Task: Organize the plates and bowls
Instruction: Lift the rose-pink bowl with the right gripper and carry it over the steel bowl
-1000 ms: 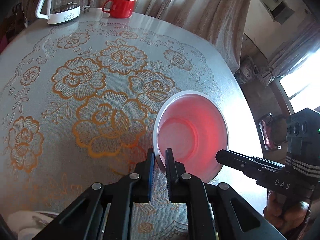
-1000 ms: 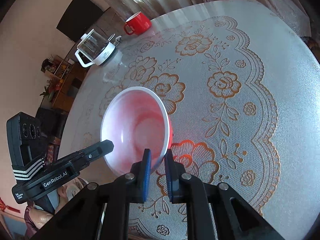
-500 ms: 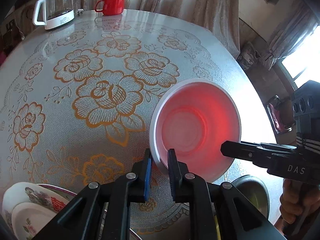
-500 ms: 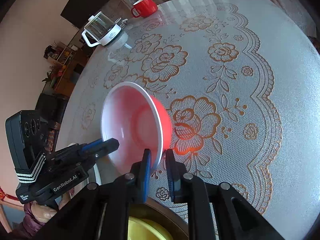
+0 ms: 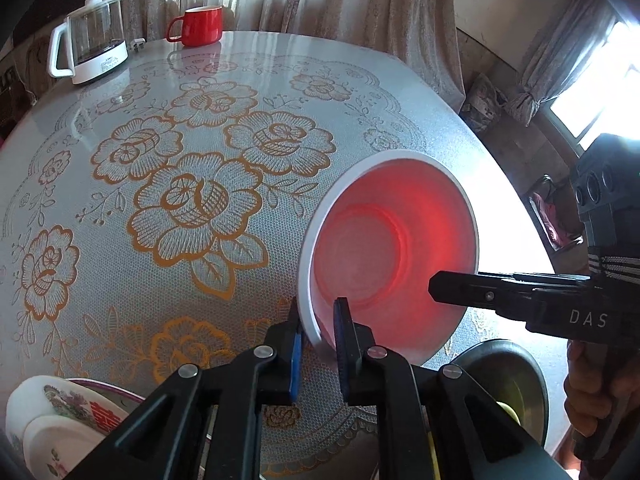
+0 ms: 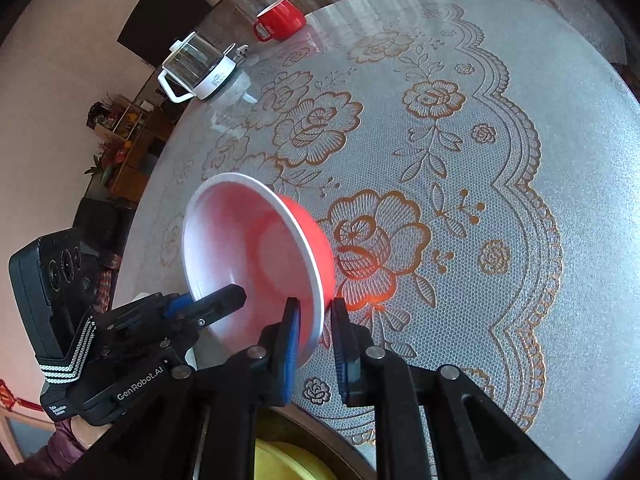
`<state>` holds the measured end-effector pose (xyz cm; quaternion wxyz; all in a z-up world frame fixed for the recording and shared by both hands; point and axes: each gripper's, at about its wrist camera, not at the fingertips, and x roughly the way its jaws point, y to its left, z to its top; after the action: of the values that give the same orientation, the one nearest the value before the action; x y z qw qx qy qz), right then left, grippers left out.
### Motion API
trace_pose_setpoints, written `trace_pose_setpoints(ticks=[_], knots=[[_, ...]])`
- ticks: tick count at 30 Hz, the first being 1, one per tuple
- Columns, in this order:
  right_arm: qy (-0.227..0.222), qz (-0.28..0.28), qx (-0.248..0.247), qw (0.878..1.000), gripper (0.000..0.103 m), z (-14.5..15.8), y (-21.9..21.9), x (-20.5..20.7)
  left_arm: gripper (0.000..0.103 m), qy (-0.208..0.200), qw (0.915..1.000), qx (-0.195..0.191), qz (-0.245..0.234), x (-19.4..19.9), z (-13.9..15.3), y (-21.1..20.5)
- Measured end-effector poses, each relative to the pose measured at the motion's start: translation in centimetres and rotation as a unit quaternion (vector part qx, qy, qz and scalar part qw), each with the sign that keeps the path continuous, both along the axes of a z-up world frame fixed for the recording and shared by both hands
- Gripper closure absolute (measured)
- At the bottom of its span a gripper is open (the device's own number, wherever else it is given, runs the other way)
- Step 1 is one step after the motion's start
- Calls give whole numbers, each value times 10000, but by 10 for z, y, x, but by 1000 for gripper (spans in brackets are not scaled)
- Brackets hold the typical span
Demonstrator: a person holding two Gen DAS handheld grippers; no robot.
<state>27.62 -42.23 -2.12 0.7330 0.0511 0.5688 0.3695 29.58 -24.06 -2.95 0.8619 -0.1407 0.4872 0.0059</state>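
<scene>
Red bowl (image 5: 390,248) w/ white inside is held tilted above the worktop (image 5: 160,200), both tools clenched on its rim: left tool (image 5: 318,330) at one side, right tool (image 6: 314,334) opposite. Floral plates (image 5: 52,416) sit below-left of left tool; a dark bowl (image 5: 506,376) w/ yellow inside is below-right.

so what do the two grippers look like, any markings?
Both are matte black with silver pivot screws and blue pads inside the fingers. The right gripper reads "DAS" in white on its side; the left gripper reads "GenRobot.AI". Each carries a boxy black camera block with round lenses and a black-and-white striped strap. No cables visible.
</scene>
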Motion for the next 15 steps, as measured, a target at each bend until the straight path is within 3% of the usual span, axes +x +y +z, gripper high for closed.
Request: trace_pose_setpoints(ticks=[8,15], knots=[[-126,-27,44,9999,89,15,-5,-7,91,-174,9996,-228,-39,-13,19,2],[-463,45,160,9988,88,50,-7,-28,92,-531,9976,-407,-187,-38,56,3]])
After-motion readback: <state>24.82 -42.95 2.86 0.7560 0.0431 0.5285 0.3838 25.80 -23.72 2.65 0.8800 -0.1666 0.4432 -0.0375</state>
